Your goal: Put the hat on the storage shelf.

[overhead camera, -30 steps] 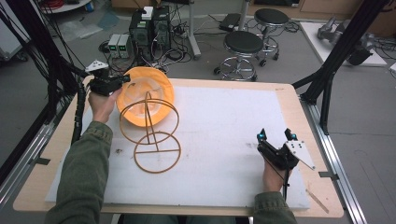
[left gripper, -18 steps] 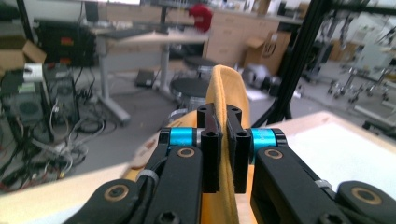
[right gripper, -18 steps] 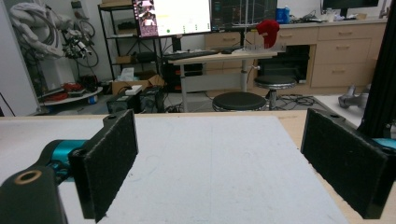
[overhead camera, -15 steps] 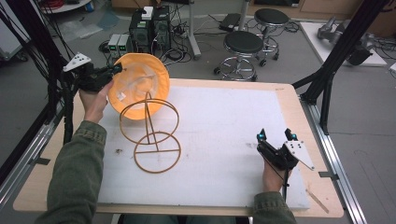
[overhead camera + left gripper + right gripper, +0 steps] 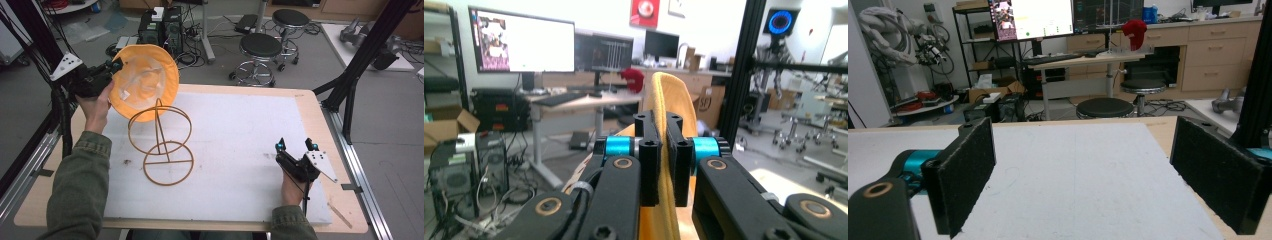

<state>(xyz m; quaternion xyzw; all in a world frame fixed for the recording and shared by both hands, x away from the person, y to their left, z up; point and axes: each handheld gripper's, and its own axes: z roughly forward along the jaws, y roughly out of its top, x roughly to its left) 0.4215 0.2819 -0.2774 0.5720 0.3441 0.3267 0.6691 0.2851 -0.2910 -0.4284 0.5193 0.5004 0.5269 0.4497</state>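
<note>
From the high view, the left claw was pinched tight on the brim of an orange sun hat. The hat hung in the air above the far left corner of the table, and its lowest edge sat just beside the top ring of an orange wire hat stand. The hat was tipped up on its edge. Its pale inside faced the near right side, and its round top pointed away to the far left. I think it was held by the brim because that part is thin and easy to pinch. The stand stood upright on the white mat, on the left half of the table, with its pole straight up. That is likely where the hat goes or comes from. The right claw rested on the mat near the near right corner, opened wide, with nothing in it.

In the left gripper view, the two black pads squeezed a thin fold of the orange sun hat, which rose straight up between them.

In the right gripper view, the pads stood far apart over the bare white mat. It seemed to be just waiting.
</note>
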